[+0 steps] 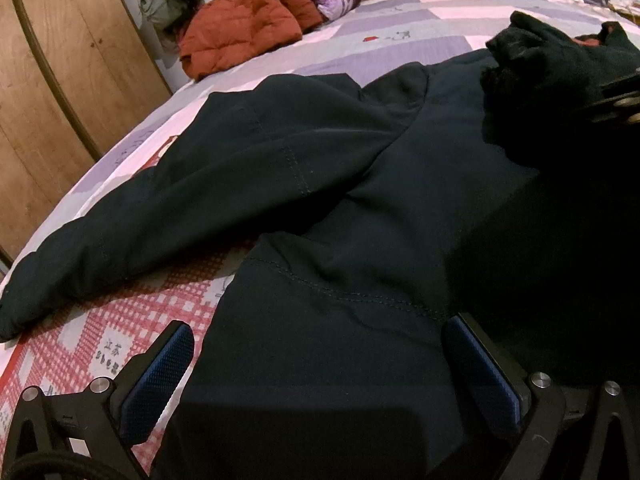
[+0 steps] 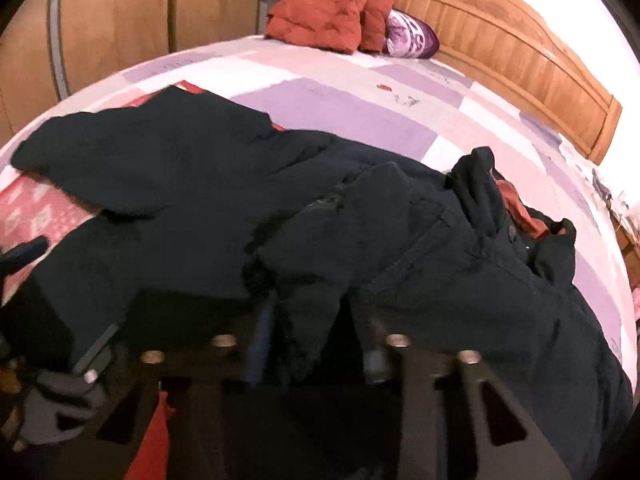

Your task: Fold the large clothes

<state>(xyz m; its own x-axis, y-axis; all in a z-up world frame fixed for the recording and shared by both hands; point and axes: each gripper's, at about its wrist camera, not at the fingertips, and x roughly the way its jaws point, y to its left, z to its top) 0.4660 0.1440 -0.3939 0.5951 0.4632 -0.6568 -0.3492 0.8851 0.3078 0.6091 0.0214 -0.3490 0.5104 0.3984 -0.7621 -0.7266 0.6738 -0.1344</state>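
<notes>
Folding this large dark navy padded jacket [image 1: 360, 184] well depends on both grips staying even, and it lies spread across the patchwork pink, lilac and red-checked bed sheet [image 1: 132, 320] directly ahead of both pairs of fingers.

The left gripper [image 1: 320, 372] has its blue-padded fingers [image 1: 160, 376] spread wide, one on each side of the jacket's lower body panel, with the cloth bulging between them but not squeezed. Beyond and to the left of those fingers, the long dark sleeve [image 1: 120, 232] runs out flat over the sheet. My judgement is that these fingers should close on the hem edge before any lift, taking both layers.

The right gripper [image 2: 316, 336] looks pressed onto a bunched fold of the jacket [image 2: 308, 292] that rises between its fingers; blur makes the contact unclear. Ahead and to the right of them sits the collar with a rust-orange lining [image 2: 520, 208].

Carrying the pinched part across slowly, keeping it low and taut, should prevent the thick fabric from slipping or rumpling. An orange quilted coat [image 2: 320, 24] lies far beyond, well apart.
</notes>
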